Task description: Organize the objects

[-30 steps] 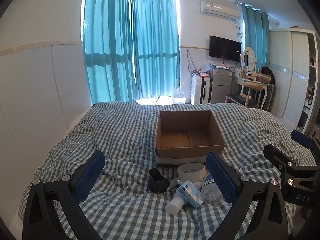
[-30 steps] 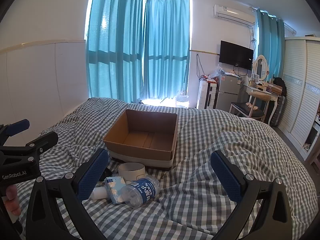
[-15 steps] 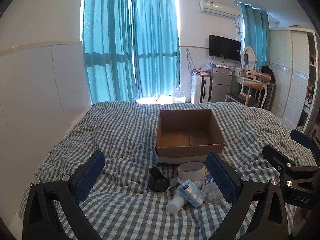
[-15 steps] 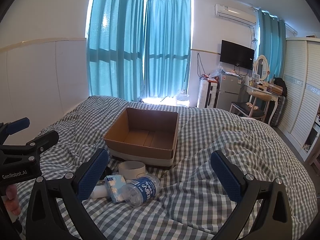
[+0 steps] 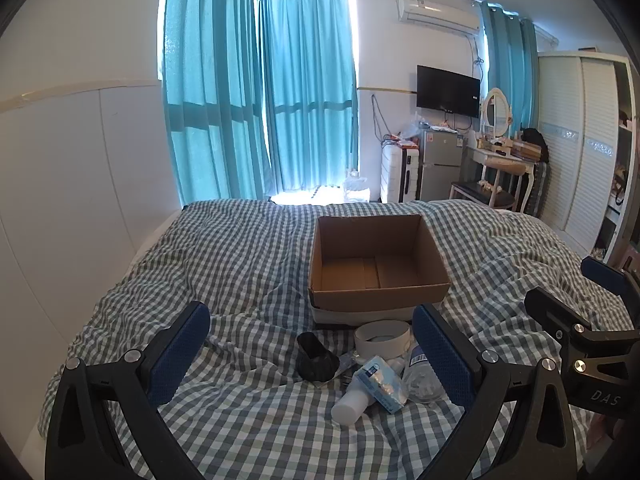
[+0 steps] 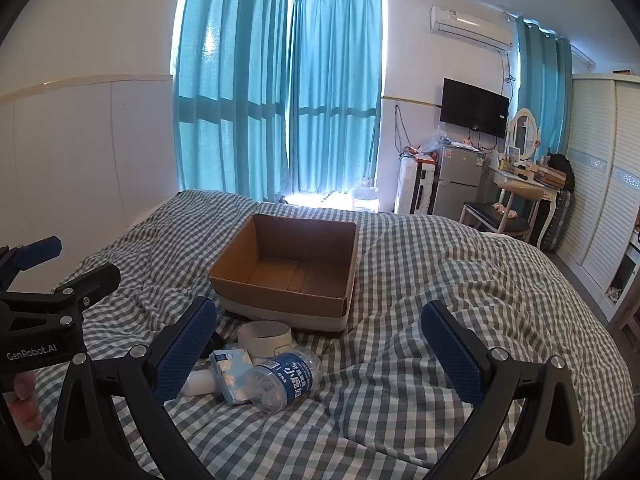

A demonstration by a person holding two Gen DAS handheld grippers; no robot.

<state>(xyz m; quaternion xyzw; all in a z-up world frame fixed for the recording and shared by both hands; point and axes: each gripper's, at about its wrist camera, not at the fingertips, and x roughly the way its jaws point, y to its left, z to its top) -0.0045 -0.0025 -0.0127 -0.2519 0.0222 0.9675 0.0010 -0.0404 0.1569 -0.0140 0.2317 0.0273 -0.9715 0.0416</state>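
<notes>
An empty cardboard box (image 5: pixel 380 264) (image 6: pixel 288 268) sits on the checked bed. Just in front of it lies a small heap: a white tape roll (image 5: pixel 382 337) (image 6: pixel 264 336), a black cup-like object (image 5: pixel 316 362), a blue tissue pack (image 5: pixel 380 378) (image 6: pixel 232 376), a white tube (image 5: pixel 350 406) and a clear water bottle (image 6: pixel 284 378) (image 5: pixel 420 380) on its side. My left gripper (image 5: pixel 310 354) stands open over the heap, holding nothing. My right gripper (image 6: pixel 320 346) is open too, right of the heap, with the bottle near its left finger.
The checked duvet (image 6: pixel 440 300) is rumpled and covers the whole bed. A white wall panel (image 5: pixel 72 184) runs along the left. Beyond the bed stand teal curtains (image 5: pixel 280 120), a small fridge (image 6: pixel 460 178), a dressing table (image 6: pixel 520 184) and a wardrobe (image 5: pixel 580 152).
The right gripper view has dipped and crept slightly forward toward the heap. The left gripper and the objects have not visibly moved.
</notes>
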